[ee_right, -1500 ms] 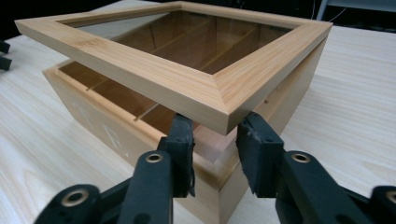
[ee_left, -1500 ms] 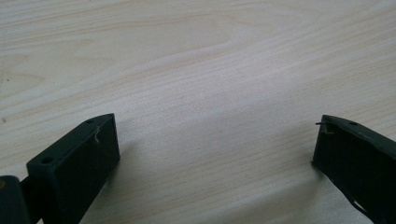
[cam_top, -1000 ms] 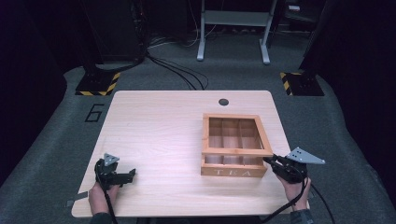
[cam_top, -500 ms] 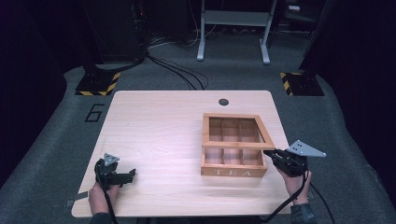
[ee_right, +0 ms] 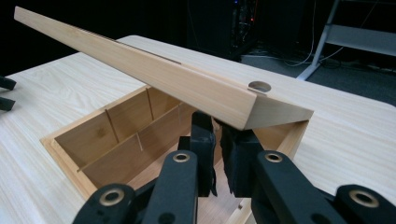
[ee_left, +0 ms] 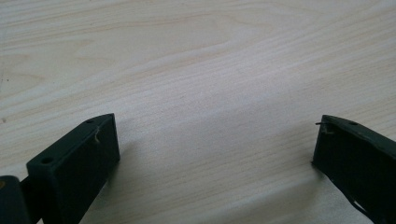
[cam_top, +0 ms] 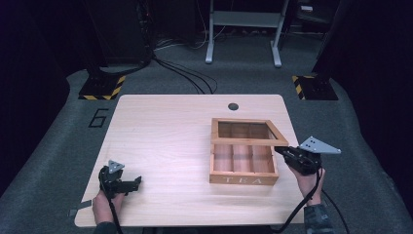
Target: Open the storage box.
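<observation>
At the desk's [cam_top: 160, 136] near right, your right tongs [ee_right: 218, 140] pinch the box's [cam_top: 243, 179] half-raised lid [ee_right: 154, 74], left tongs [cam_top: 127, 184] spread idle; a weak corner grip could let it slam.

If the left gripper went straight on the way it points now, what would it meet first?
Probably nothing soon: the left gripper, jaws open, points right across the bare table. The tea box lies farther along that line, though depth is unclear.
</observation>
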`<state>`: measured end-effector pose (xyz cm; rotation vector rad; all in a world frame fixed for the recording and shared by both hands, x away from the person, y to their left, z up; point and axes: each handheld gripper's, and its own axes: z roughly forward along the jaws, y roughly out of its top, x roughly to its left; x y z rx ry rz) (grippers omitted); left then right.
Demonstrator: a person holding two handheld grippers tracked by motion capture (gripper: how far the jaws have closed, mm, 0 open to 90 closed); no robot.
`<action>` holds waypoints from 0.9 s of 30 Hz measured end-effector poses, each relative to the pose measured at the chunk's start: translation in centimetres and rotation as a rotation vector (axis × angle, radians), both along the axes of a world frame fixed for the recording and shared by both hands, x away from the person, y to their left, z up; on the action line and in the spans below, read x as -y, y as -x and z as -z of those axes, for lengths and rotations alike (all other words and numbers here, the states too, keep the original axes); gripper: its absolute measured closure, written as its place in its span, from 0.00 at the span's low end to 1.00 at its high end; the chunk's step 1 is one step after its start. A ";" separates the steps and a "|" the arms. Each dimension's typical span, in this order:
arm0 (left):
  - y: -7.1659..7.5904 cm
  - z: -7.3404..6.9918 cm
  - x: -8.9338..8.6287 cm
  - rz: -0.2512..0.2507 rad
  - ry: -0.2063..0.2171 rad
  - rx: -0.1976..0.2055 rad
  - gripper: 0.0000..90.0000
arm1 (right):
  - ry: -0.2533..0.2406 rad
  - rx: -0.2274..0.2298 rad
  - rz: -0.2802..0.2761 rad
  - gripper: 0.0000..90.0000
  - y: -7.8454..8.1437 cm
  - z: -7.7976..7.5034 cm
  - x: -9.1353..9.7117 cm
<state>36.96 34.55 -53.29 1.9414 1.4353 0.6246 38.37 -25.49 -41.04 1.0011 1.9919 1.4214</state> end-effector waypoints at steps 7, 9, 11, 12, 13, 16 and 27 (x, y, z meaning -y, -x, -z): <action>0.0 0.0 0.0 -0.001 0.000 0.001 0.00 | 0.004 0.014 0.001 0.92 -0.8 -1.0 0.0; 0.0 0.0 0.0 0.000 0.000 0.000 0.00 | 0.005 0.013 -0.004 0.92 -1.1 -1.2 0.0; 0.0 0.0 0.0 0.000 0.000 0.000 0.00 | 0.005 0.012 -0.003 0.93 -1.4 -1.4 0.1; 0.0 0.0 0.0 0.000 -0.001 0.000 0.00 | 0.009 0.023 -0.006 0.93 -1.6 -1.5 0.1; 0.0 0.0 0.0 0.000 -0.001 0.000 0.00 | 0.009 0.023 -0.006 0.93 -1.6 -1.5 0.1; 0.0 0.0 0.0 0.000 0.000 0.000 0.00 | 0.013 0.021 -0.004 0.93 -2.0 -1.9 0.0; 0.0 0.0 0.0 0.000 0.000 0.000 0.00 | 0.025 0.026 -0.001 0.93 -3.5 -2.5 0.1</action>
